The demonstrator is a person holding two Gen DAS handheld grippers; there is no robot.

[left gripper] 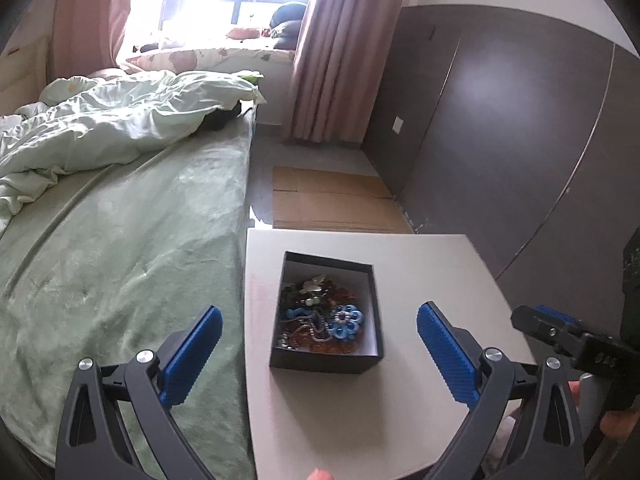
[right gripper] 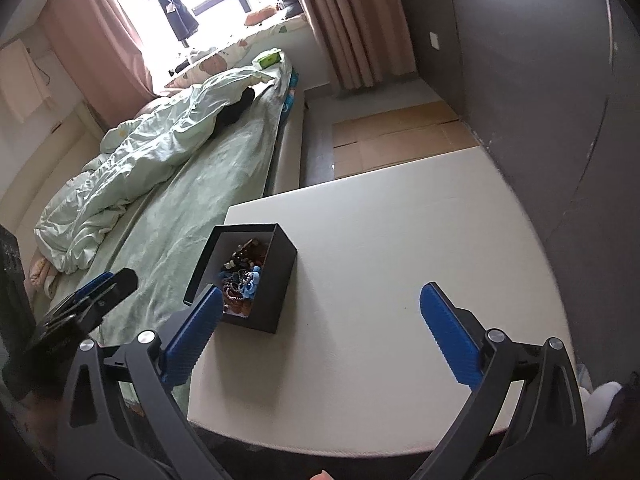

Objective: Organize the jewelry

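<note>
A black open box [left gripper: 326,356] sits on a white table [left gripper: 420,280]. It holds a tangle of jewelry [left gripper: 320,316]: beads, chains and a blue flower piece [left gripper: 346,320]. My left gripper [left gripper: 320,344] is open and empty, its blue pads either side of the box, held above it. In the right wrist view the box [right gripper: 276,276] with the jewelry [right gripper: 244,280] stands at the table's [right gripper: 400,240] left side. My right gripper [right gripper: 320,328] is open and empty, above the table to the right of the box.
A bed with a green sheet [left gripper: 120,260] and a rumpled quilt [left gripper: 100,128] runs along the table's left edge. A dark wardrobe wall [left gripper: 520,120] stands on the right. Flattened cardboard [left gripper: 332,200] lies on the floor beyond the table.
</note>
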